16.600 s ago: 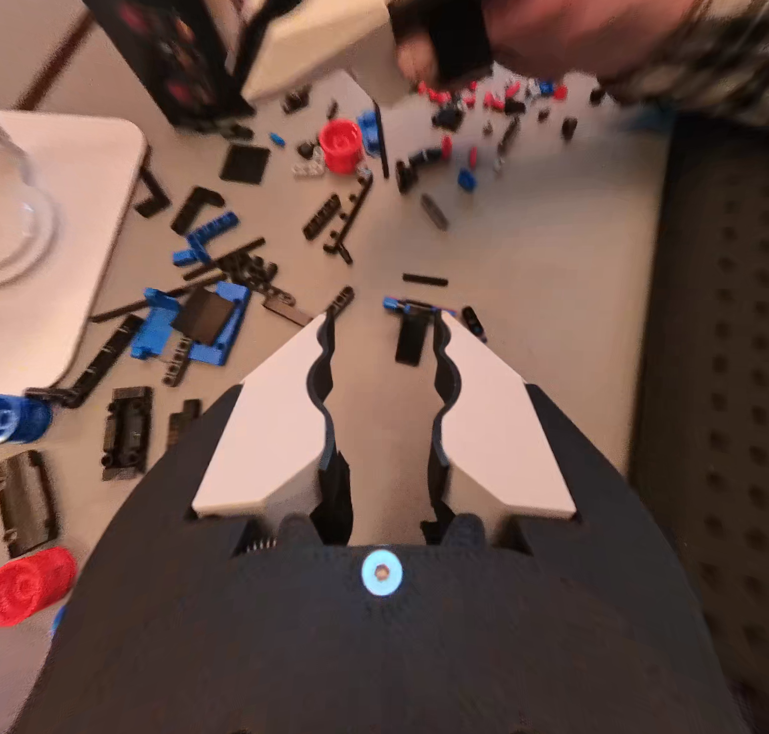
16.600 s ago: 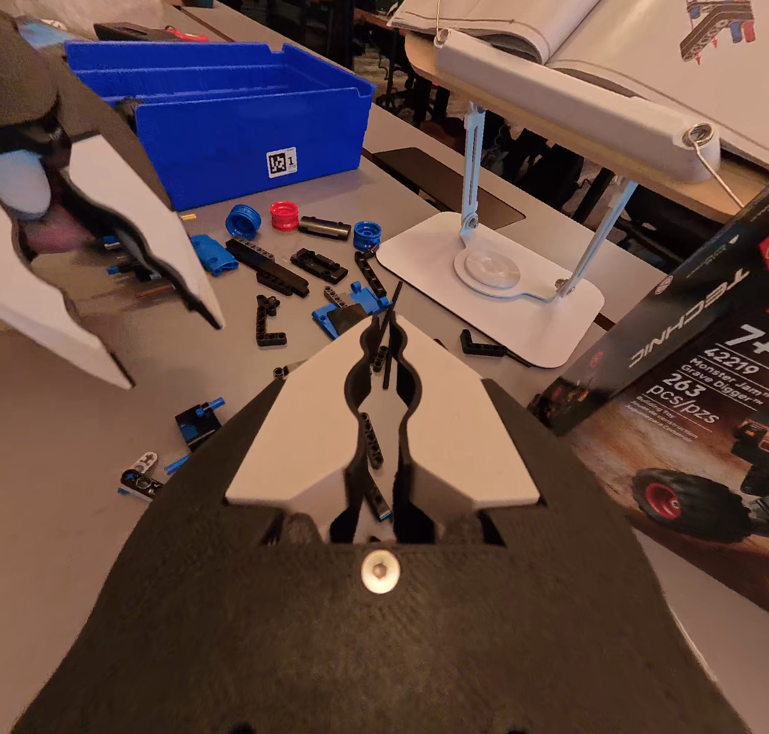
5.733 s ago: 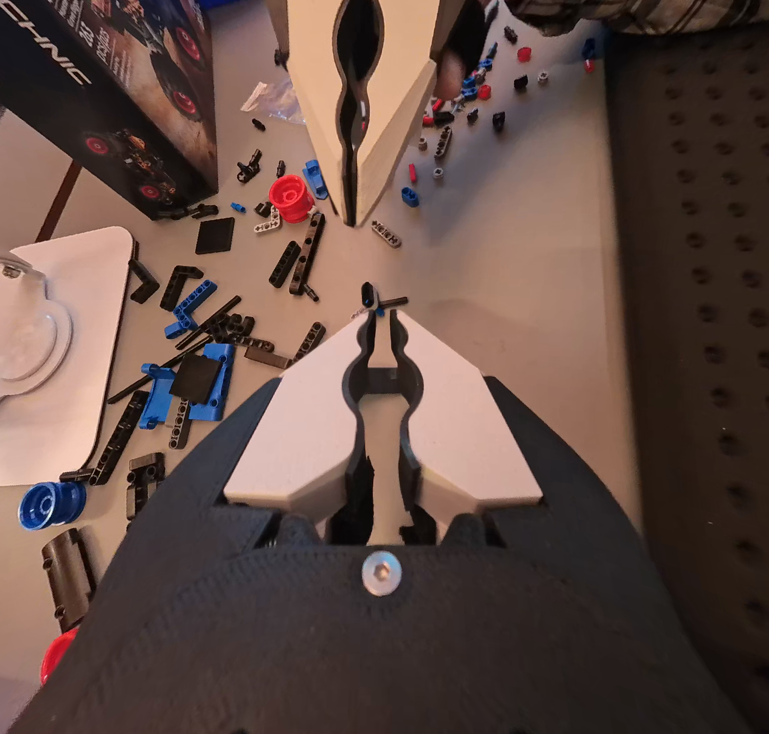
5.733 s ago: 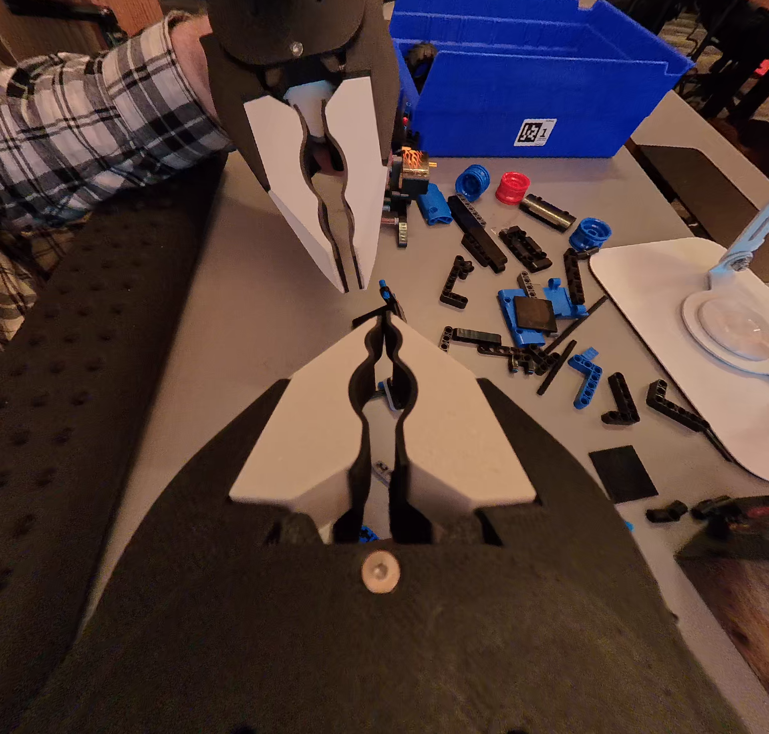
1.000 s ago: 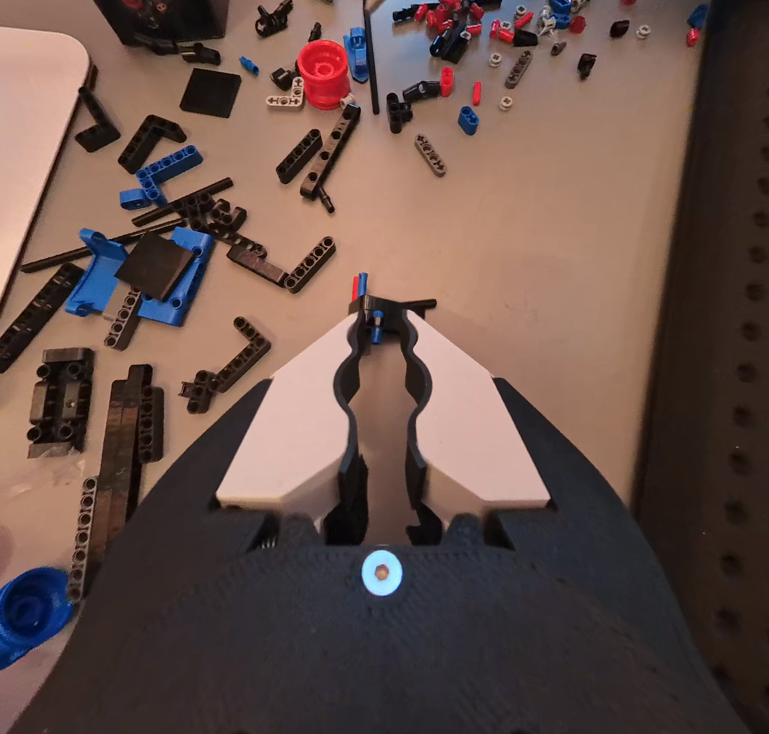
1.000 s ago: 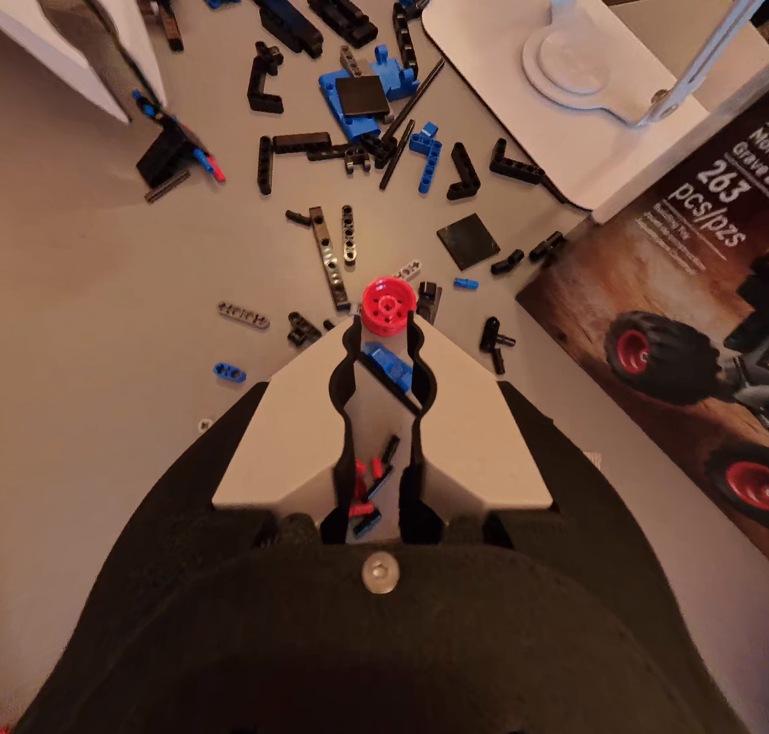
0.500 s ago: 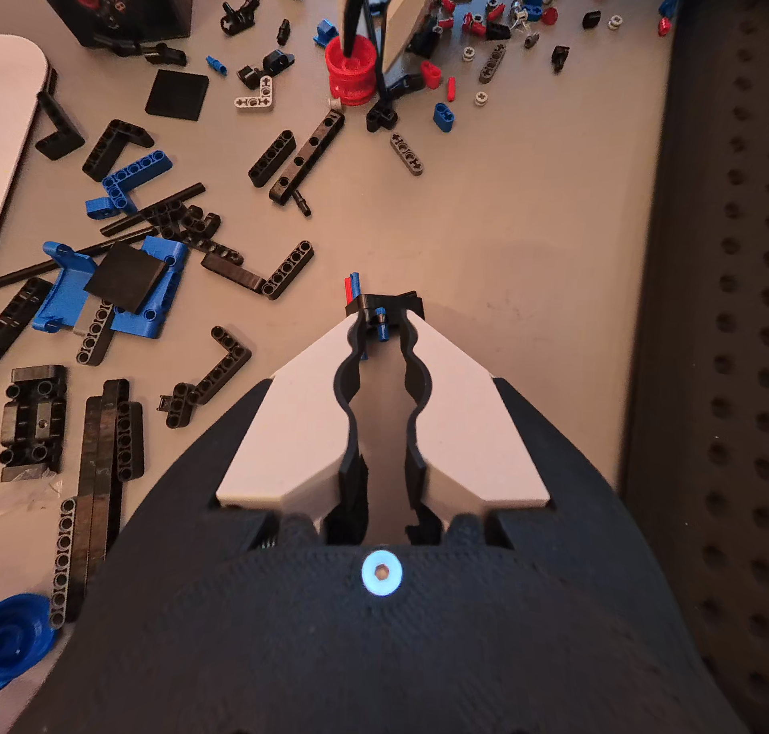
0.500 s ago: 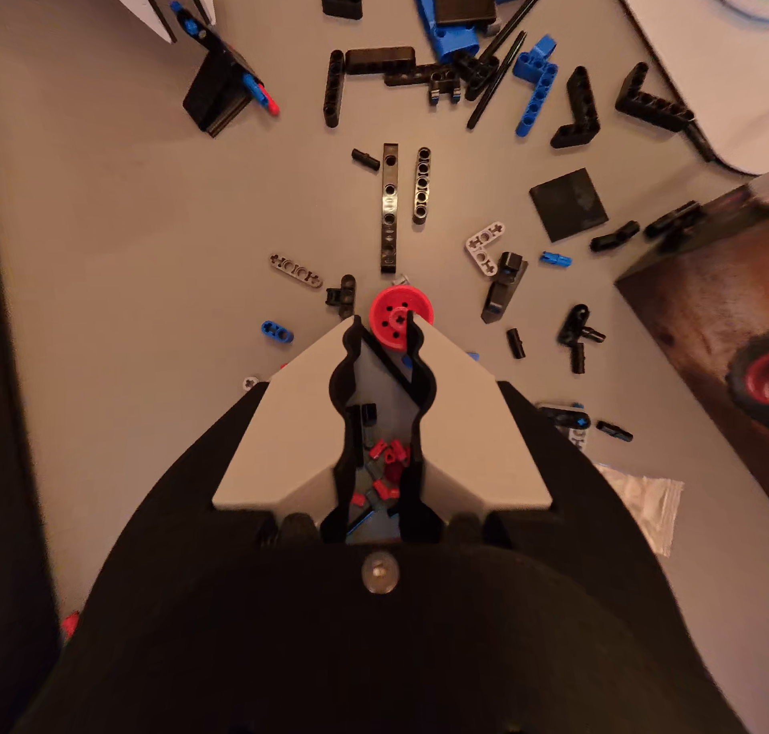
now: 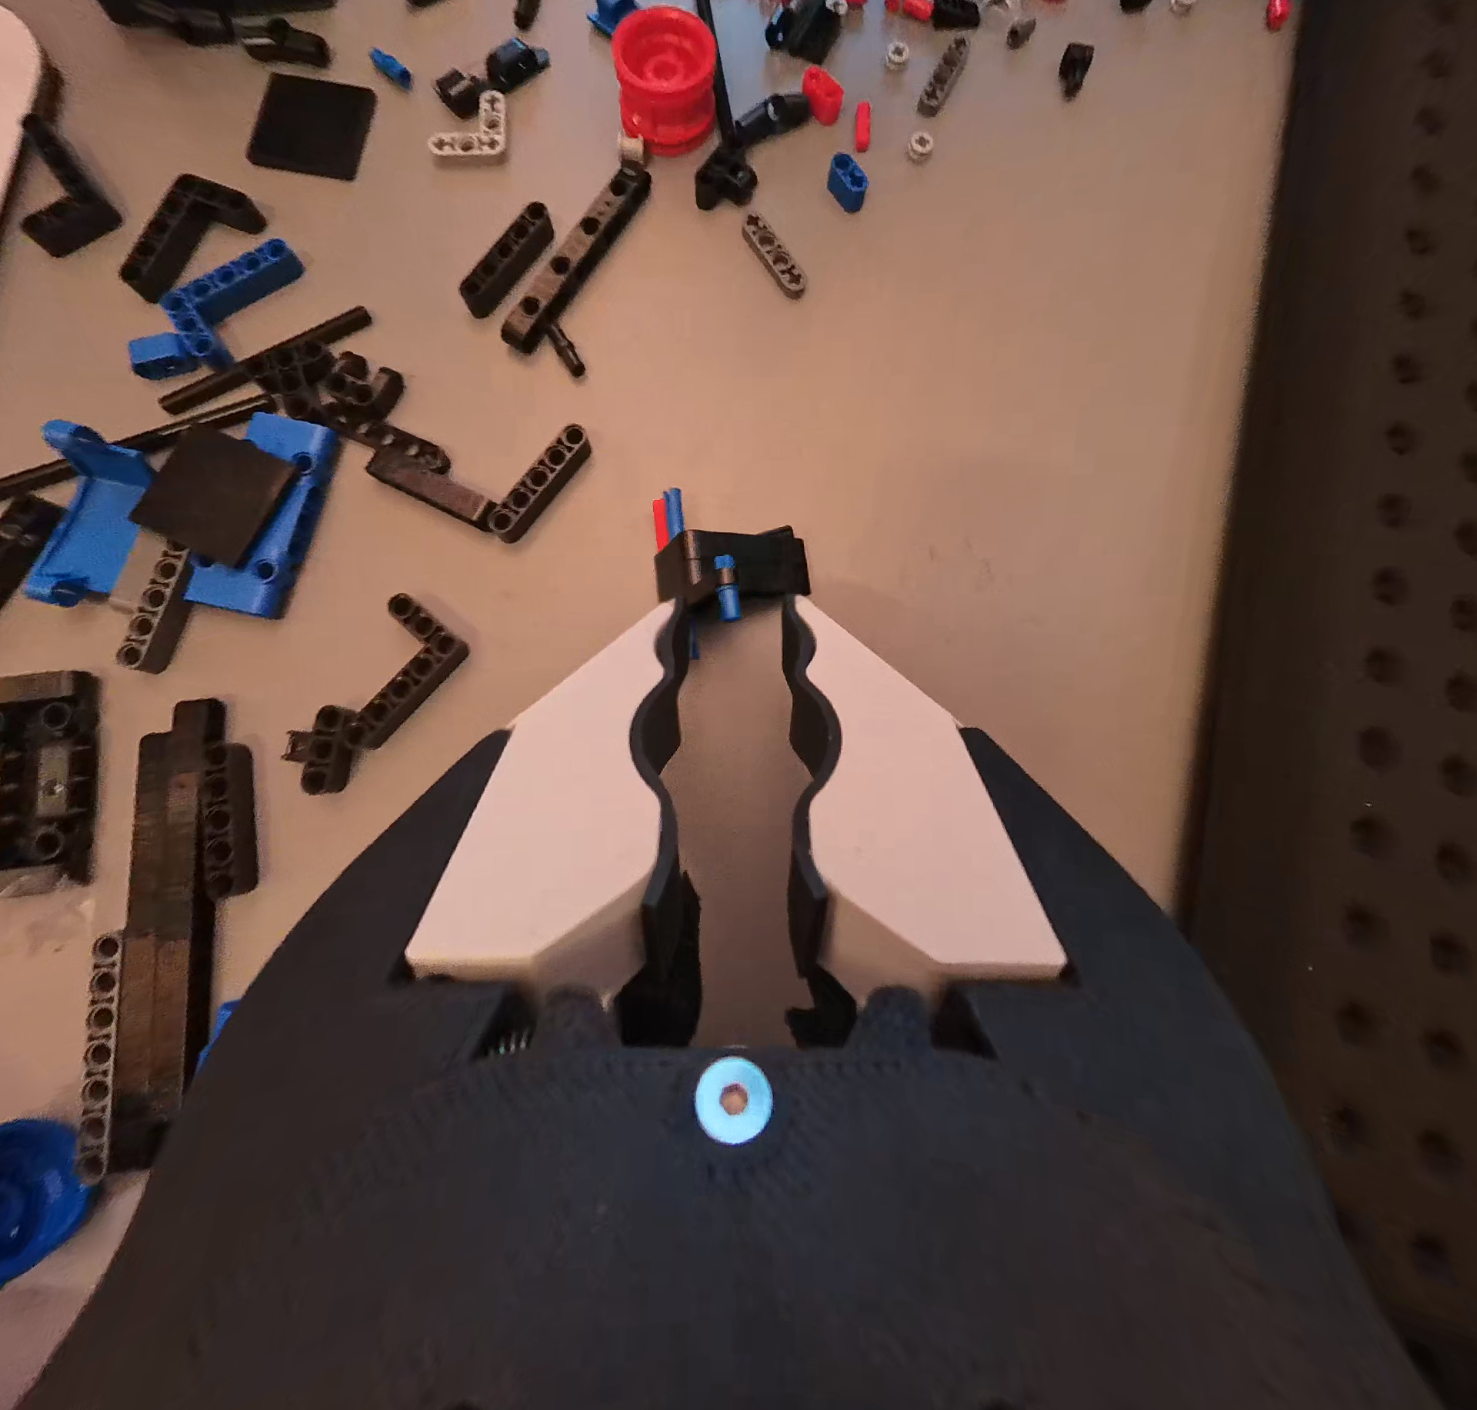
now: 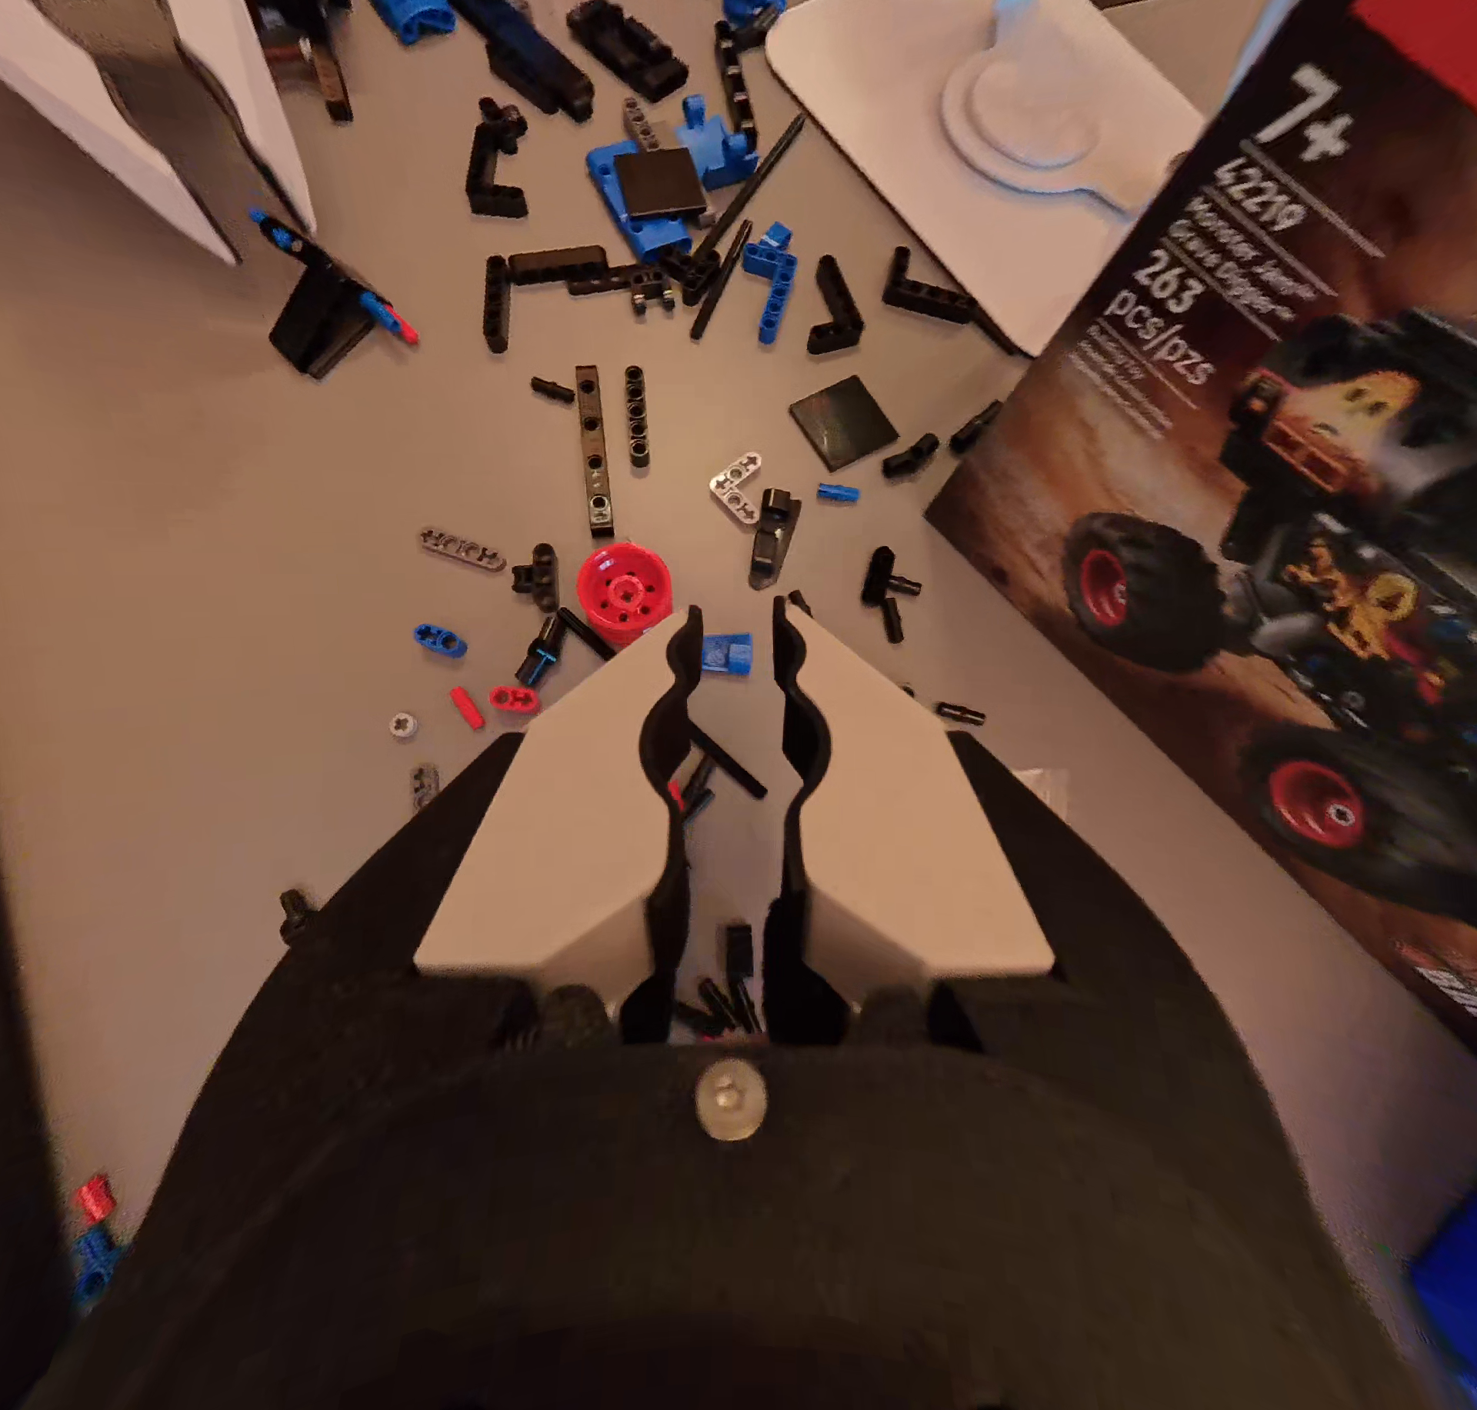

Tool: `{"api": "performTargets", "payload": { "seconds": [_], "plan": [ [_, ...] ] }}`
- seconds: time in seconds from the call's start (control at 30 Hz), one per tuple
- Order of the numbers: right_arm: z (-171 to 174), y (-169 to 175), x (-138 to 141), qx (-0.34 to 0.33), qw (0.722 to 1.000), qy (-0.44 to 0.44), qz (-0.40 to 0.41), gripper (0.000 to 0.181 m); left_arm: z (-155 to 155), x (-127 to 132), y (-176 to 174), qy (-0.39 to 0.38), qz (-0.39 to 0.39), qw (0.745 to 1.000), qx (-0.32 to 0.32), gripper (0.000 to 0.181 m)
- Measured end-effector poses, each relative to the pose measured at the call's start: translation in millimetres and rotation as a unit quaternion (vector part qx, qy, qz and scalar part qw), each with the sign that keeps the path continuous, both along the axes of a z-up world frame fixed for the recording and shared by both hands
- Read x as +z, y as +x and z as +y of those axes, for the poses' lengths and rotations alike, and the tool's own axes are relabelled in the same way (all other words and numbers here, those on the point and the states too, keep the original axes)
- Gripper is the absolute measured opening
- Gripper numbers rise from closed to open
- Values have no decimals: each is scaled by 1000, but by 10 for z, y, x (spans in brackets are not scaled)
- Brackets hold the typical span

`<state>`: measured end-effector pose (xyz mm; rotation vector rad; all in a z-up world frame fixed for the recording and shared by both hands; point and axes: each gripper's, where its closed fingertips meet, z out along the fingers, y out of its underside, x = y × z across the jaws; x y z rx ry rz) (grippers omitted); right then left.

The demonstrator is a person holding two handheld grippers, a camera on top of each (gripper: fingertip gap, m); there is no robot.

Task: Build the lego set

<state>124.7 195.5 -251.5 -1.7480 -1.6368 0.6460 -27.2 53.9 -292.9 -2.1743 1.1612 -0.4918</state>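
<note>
My left gripper (image 9: pixel 729 608) is shut on a small black assembly (image 9: pixel 731 560) with blue and red pins, held above the table. It also shows at the top left of the right wrist view (image 10: pixel 240 241), assembly (image 10: pixel 320 321) in its tips. My right gripper (image 10: pixel 735 619) is open and empty, hovering over loose parts. A thin black axle (image 10: pixel 727 764) lies on the table under its fingers, next to a red wheel hub (image 10: pixel 625 590). A small blue piece (image 10: pixel 726 652) lies between the fingertips. The hub (image 9: pixel 665 77) and axle (image 9: pixel 714 37) also show in the left wrist view.
Black and blue beams, pins and a blue frame (image 9: pixel 184 516) are scattered over the table. The set's box (image 10: pixel 1239 532) stands at the right, beside a white stand base (image 10: pixel 919 117). A dark perforated mat (image 9: pixel 1359 652) borders the table. The gap from one gripper's tips to the other's is roughly 20 cm. The right tips stand about 5 cm off the red wheel hub (image 10: pixel 625 590). My left wrist view (image 9: pixel 665 31) looks at it from another angle. To the thin black axle (image 10: pixel 727 764): right tips about 7 cm, left tips about 25 cm.
My right gripper has opened and let go of the black axle, which now lies by the red hub. It has drawn back out of the left wrist view. My left gripper still holds the assembly.
</note>
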Motion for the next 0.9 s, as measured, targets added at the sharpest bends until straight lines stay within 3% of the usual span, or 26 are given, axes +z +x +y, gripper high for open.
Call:
{"api": "performTargets", "payload": {
  "seconds": [0.13, 0.47, 0.6, 0.9],
  "plan": [
    [2, 3, 25, -3, 1000, -3, 19, 13, -9, -26, 50, 2, 7, 1000, -11, 3],
    [57, 72, 53, -18, 999, 9, 38, 11, -1, 237, -110, 49, -16, 998, 20, 2],
    [105, 138, 65, -27, 999, 6, 43, 11, -105, 197, -143, 50, 5, 998, 24, 2],
    [136, 150, -29, -33, 999, 5, 27, 13, -359, -2, 145, 23, 13, 1000, -11, 3]
  ]
}}
